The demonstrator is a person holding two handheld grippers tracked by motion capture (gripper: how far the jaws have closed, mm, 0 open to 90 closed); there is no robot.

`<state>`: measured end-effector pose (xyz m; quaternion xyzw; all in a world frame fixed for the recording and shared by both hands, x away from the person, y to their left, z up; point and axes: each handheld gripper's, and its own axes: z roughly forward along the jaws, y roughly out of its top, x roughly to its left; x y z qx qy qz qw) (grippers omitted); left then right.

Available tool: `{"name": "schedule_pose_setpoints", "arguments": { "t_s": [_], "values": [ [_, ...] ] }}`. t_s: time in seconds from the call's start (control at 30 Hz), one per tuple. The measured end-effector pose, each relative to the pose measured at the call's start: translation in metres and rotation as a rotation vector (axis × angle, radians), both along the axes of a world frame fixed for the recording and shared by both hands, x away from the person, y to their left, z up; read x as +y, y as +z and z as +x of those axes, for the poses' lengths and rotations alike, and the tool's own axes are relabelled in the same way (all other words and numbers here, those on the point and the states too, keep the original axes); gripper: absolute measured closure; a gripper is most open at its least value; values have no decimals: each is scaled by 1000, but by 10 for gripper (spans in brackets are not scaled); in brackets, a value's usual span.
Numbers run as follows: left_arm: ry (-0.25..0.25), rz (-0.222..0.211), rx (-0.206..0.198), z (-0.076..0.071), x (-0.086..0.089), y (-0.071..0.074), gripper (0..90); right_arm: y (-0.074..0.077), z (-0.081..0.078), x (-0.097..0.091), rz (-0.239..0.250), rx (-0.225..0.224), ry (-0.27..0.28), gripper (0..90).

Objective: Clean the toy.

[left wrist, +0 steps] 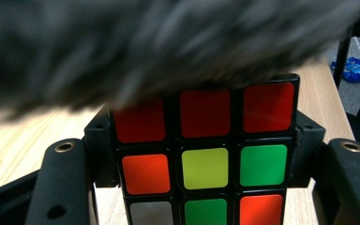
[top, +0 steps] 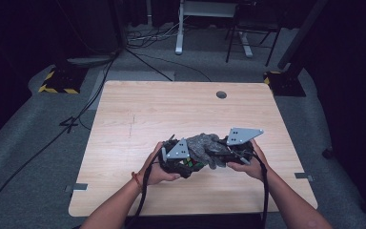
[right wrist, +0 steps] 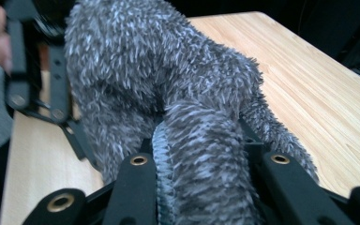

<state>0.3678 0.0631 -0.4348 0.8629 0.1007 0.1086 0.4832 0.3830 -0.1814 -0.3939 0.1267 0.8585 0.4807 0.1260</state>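
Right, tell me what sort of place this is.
Probably a lab or recording room: a bare wooden table stands on grey carpet, with cables trailing across the floor, black curtains around, and yellow-black striped stand bases at the corners.

**Pale wooden table under light in a dark studio**

A light wood-grain table (top: 138, 114) with a round cable hole (top: 221, 94) stands on grey carpet (top: 24, 157). Black cables (top: 52, 138) trail across the floor. Behind it are a white desk frame (top: 180, 28), a black metal stand (top: 248, 33) and yellow-and-black striped bases (top: 57, 81). Dark curtains surround the room.
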Motion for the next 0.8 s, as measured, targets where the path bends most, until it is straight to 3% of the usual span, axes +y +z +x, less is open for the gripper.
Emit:
{"name": "schedule_pose_setpoints", "arguments": {
  "t_s": [0.03,0.1,0.37,0.53,0.57,0.67,0.8],
  "values": [
    [3,8,-5,0,1,0,332,-2,-1,1,-24,-10,-6,688],
    [3,-2,4,0,3,0,334,-5,-2,3,-122,-74,-23,689],
    [16,-72,-12,0,13,11,335,-16,15,-12,-195,-4,-94,689],
    [19,-68,-9,2,13,10,335,-11,19,-23,-110,20,-119,688],
    [16,-66,-5,2,12,10,335,-6,18,-26,-53,27,-98,688],
    [6,-39,-10,1,6,7,335,3,11,-25,15,17,-63,687],
    [-7,-4,-27,-2,-2,4,335,6,0,-12,32,28,10,682]
  ]
}}
